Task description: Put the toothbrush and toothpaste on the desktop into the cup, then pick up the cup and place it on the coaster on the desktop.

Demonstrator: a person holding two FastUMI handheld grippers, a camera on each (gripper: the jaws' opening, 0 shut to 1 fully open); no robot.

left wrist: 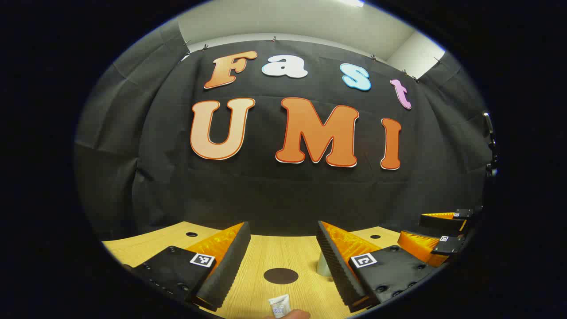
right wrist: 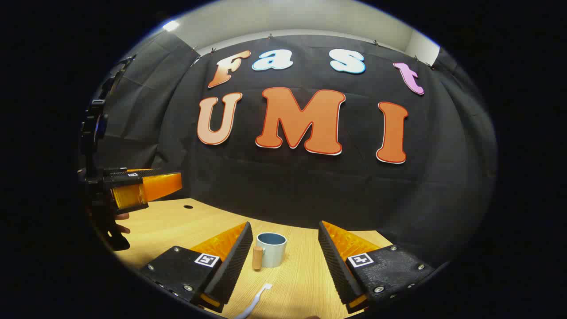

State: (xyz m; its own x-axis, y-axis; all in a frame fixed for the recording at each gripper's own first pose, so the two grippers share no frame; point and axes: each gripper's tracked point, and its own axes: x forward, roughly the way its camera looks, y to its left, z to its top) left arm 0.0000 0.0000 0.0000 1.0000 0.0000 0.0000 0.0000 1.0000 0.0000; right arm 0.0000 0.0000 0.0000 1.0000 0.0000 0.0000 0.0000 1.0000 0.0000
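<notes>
Left gripper (left wrist: 281,257) level, pointing forward, jaws wide apart, nothing between the fingers (left wrist: 226,266). Right gripper (right wrist: 283,261) same pose: jaws spread, holding nothing. In the right gripper view a hand (right wrist: 118,221) grips the left unit's handle at far left.

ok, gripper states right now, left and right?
Left gripper: open, holding nothing, above the white toothpaste tube and dark round coaster.
Right gripper: open, holding nothing, facing the pale blue cup and white toothbrush.

cup (right wrist: 271,249) ahead; open desktop (right wrist: 305,274) around
</notes>
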